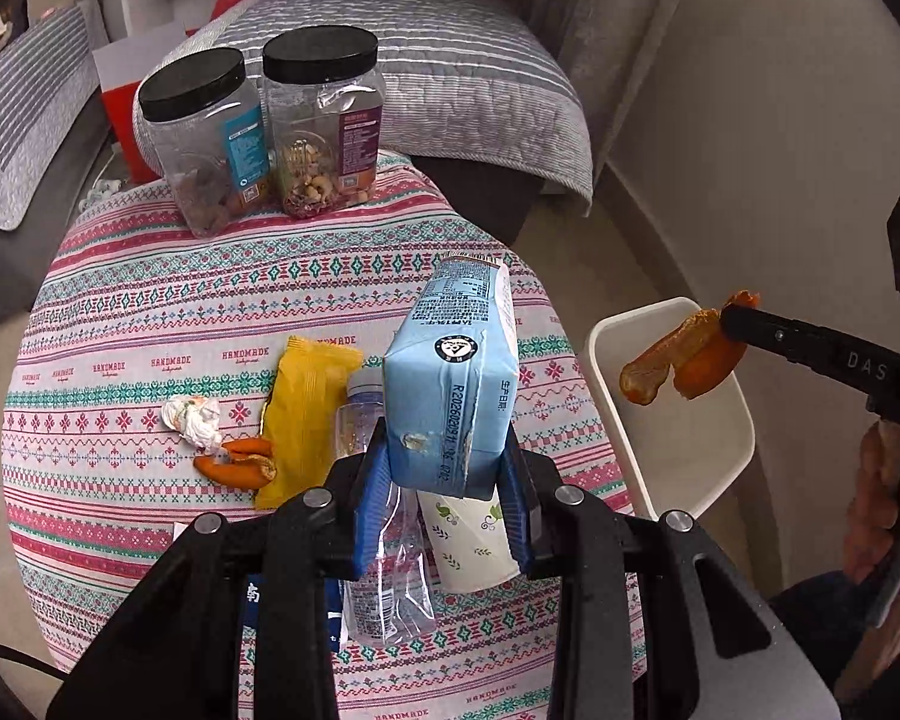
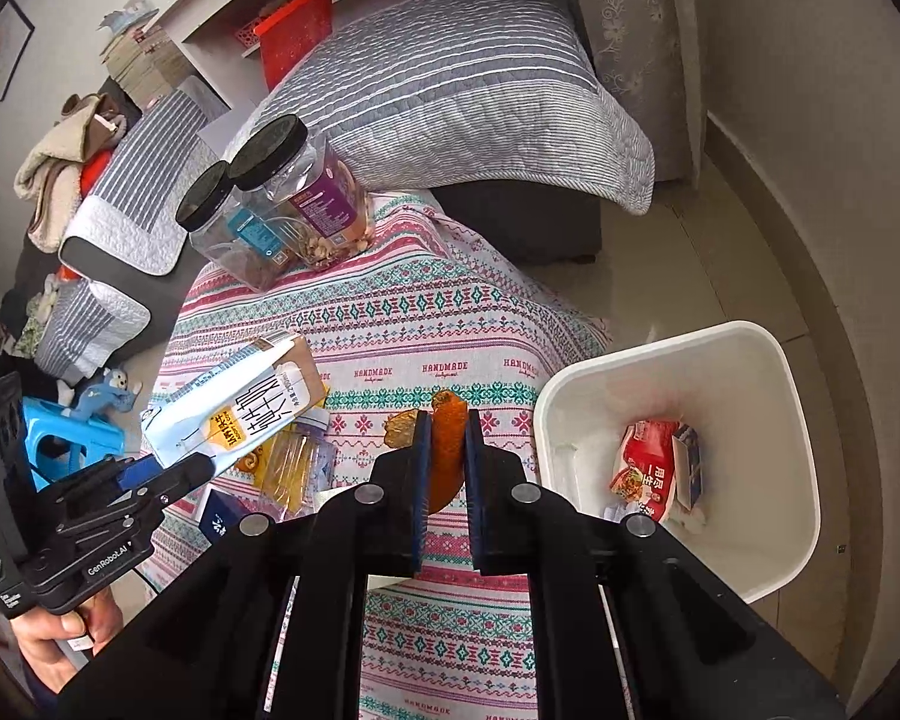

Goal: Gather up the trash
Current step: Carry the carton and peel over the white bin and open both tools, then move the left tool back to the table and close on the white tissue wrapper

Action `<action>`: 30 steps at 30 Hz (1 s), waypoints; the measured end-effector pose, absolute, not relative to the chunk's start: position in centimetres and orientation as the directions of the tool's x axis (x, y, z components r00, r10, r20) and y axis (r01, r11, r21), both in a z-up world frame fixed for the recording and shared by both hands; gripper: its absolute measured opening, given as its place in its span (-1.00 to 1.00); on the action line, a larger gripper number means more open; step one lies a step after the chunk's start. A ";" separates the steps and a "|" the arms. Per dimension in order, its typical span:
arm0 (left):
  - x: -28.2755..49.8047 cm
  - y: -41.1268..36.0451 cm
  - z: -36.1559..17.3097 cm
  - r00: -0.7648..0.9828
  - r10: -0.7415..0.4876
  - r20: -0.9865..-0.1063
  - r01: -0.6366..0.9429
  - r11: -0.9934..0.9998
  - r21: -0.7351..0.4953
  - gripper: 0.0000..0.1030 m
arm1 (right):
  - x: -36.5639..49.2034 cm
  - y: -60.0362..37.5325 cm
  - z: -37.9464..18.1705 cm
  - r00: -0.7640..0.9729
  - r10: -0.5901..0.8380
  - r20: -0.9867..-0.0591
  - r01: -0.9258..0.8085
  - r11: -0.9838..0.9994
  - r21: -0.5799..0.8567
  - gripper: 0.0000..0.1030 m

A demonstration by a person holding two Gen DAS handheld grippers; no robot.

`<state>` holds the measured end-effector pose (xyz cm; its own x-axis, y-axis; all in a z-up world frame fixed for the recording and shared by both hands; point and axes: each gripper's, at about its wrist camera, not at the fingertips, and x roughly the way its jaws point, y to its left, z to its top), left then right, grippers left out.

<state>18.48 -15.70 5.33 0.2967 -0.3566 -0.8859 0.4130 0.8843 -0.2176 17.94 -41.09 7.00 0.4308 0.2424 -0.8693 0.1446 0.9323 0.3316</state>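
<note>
Clamping trash in both grippers above the patterned table.

A blue milk carton (image 1: 450, 372) is pinched by the left gripper (image 1: 444, 480); orange peel (image 2: 447, 450) is squeezed in the right gripper (image 2: 448, 468), beside the white bin (image 2: 768, 552) holding wrappers.

Table (image 1: 120, 312): two jars (image 1: 264, 138) side by side at far edge; wrapper (image 1: 306, 420), bottle (image 1: 378, 528), tissue (image 1: 192, 420), peel (image 1: 240, 462) nearer (clustered). Bin (image 2: 678, 462) right of table, on floor; packet (image 2: 648, 468) inside.
</note>
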 end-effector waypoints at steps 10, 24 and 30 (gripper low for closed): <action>13.7 -27.9 3.0 0.225 -0.502 -0.835 0.509 0.791 -0.339 -0.36 | 15.6 -48.0 7.4 0.449 0.147 -0.881 0.308 0.901 0.307 -0.81; 12.5 -27.7 -1.8 0.257 -0.530 -0.808 0.437 0.810 -0.391 0.32 | 14.4 -50.5 6.3 0.424 0.052 -0.904 0.371 0.901 0.225 0.20; 13.8 -21.2 -0.6 0.279 -0.434 -0.857 0.332 0.881 -0.338 0.32 | 15.4 -48.2 6.6 0.433 0.092 -0.897 0.313 0.918 0.245 0.24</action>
<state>13.76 -21.18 -0.55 0.2791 -0.4338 -0.8567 0.3320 0.8807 -0.3378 15.41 -48.17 6.63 0.4327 0.0919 -0.8969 0.3130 0.9176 0.2450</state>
